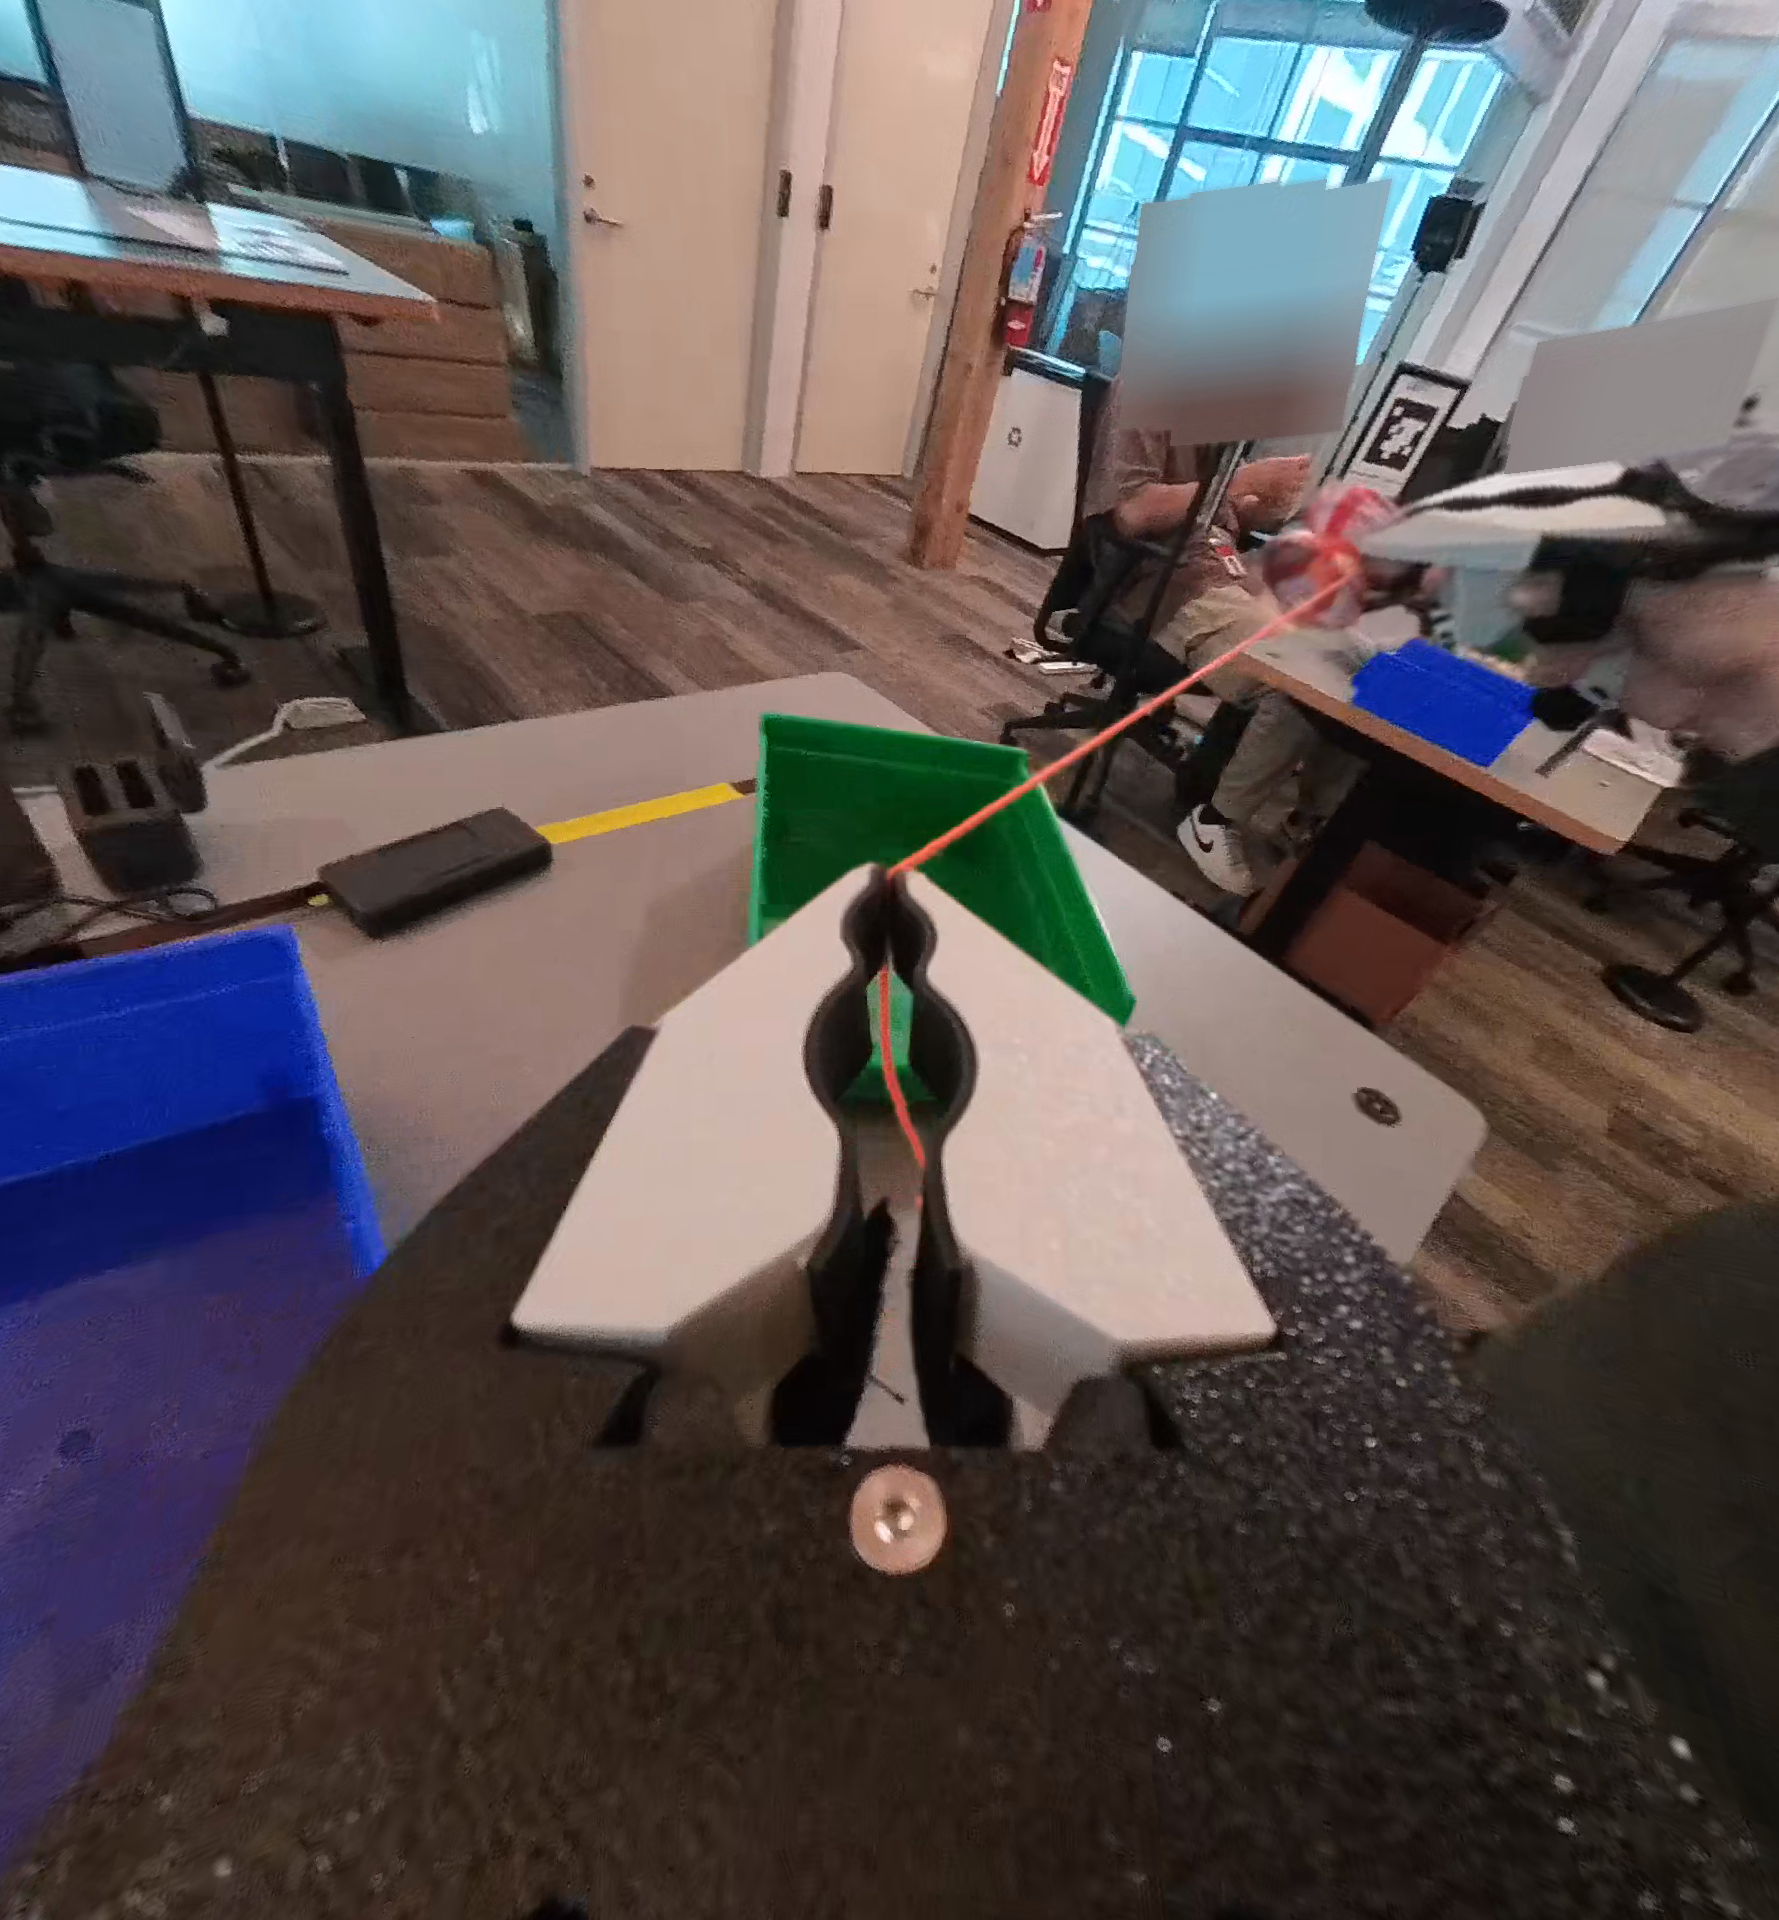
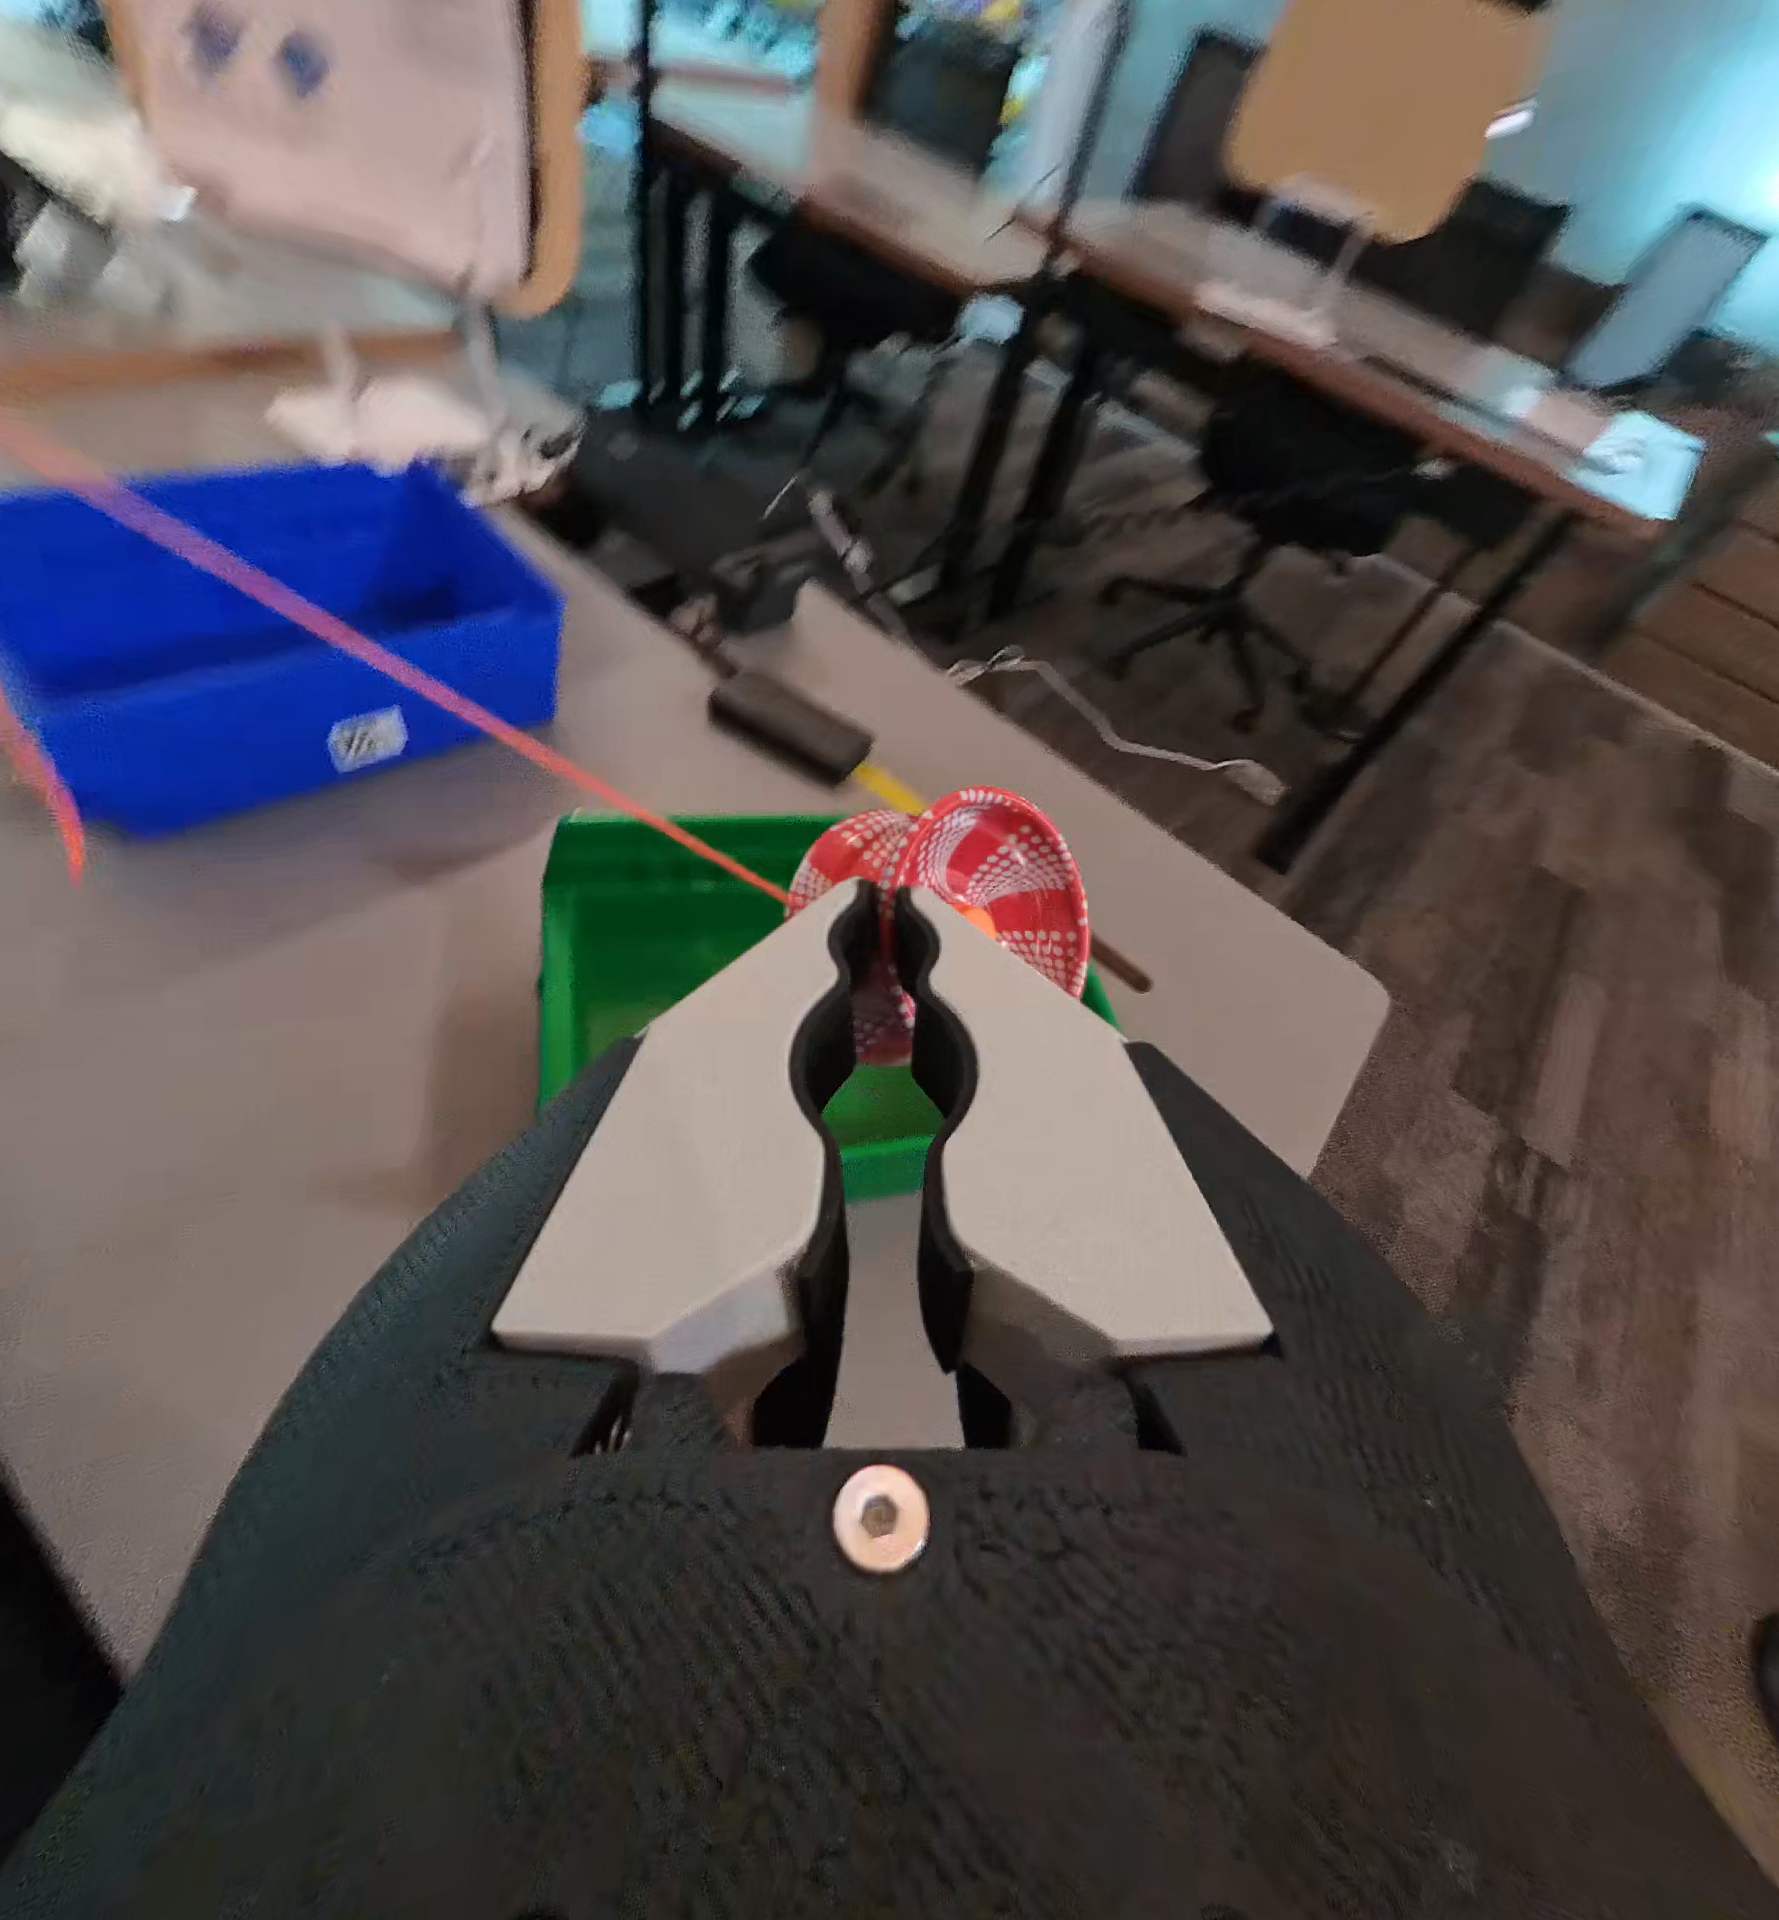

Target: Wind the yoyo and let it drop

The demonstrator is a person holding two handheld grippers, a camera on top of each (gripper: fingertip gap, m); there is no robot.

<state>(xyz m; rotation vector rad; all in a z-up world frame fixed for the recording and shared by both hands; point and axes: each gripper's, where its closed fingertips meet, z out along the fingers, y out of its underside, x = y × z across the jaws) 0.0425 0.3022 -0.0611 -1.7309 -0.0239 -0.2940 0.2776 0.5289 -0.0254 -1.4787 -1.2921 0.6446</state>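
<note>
Your left gripper (image 1: pixel 890 883) is clenched on the red string (image 1: pixel 1103 743), pinched at the very tips, with a short tail hanging back between the fingers. Your right gripper (image 2: pixel 885 899) is clamped on the red yoyo (image 2: pixel 978 894), holding it by one rim above the green bin (image 2: pixel 646 935). The string runs taut between the two tools. Farther left on the grey table (image 2: pixel 241 1039) sits the blue bin (image 2: pixel 241 644).

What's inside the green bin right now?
The green bin looks empty where visible; the right gripper and yoyo cover its right part, so that stays unknown.
</note>
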